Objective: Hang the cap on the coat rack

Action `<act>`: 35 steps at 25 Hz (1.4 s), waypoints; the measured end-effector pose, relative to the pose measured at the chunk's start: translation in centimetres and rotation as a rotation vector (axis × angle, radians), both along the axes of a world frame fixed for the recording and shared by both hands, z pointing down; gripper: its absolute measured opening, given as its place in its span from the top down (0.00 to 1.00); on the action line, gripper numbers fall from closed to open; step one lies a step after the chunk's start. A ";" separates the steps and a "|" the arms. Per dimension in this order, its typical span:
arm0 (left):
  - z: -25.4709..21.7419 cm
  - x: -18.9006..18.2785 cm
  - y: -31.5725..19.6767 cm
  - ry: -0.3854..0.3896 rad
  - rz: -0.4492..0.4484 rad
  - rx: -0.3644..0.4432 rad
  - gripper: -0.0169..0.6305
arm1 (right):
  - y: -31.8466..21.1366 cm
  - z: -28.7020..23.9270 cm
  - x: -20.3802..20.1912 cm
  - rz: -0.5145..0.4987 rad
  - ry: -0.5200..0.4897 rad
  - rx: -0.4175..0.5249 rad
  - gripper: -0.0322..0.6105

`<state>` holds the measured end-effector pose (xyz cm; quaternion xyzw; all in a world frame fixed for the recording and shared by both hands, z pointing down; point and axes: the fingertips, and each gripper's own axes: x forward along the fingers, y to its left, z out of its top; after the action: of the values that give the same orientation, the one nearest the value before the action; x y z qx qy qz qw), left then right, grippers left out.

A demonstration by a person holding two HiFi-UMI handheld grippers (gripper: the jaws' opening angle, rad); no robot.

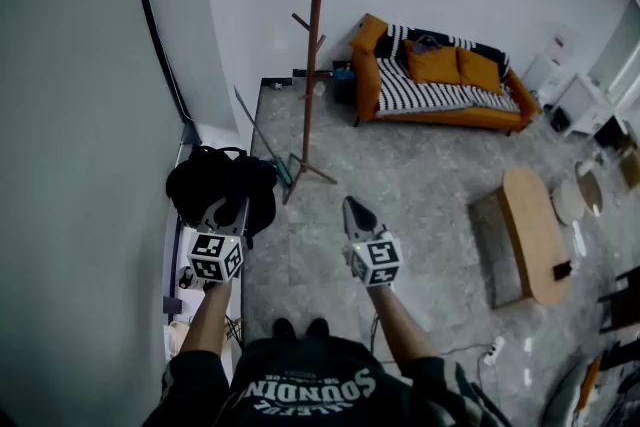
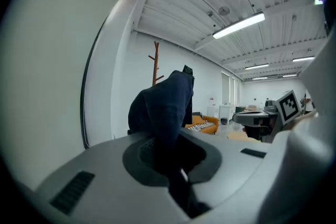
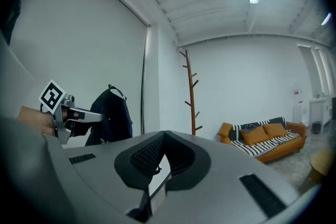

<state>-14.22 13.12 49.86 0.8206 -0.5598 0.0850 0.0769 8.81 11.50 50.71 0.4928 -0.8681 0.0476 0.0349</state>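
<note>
Head view: left gripper (image 1: 224, 212) is clamped on the dark cap (image 1: 212, 181), at 9 o'clock of the right gripper (image 1: 356, 211). The coat rack (image 1: 314, 45) stands at 12 o'clock, well apart.
Left gripper view: cap fabric is pinched between the jaws.
Right gripper view: the jaws appear closed, with nothing between them.

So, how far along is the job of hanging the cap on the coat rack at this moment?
Done: the cap is picked up, clamped between the jaws of the left hand-held gripper. In hand: the cap hangs in the air beside the wall, apart from the coat rack, which stands further ahead on the floor. Left: bring the cap to the rack and hook it on a peg; the pegs in view are bare. The right hand-held gripper is shut and empty.
</note>
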 end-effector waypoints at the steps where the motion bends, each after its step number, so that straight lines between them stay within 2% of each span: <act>1: 0.1 0.1 0.1 0.000 0.001 0.000 0.95 | 0.1 0.0 0.0 -0.001 -0.001 -0.002 0.95; 8: 0.5 0.5 0.4 0.000 0.006 -0.010 0.95 | -0.1 -0.1 0.0 -0.015 -0.059 -0.012 0.95; 35: 1.8 4.8 -0.3 -0.001 -0.025 -0.032 0.95 | -1.1 1.7 1.9 -0.094 -0.077 -0.044 0.95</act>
<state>-9.41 12.86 51.62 0.8121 -0.5688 0.0933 0.0909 10.67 10.36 52.42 0.4486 -0.8897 0.0842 0.0144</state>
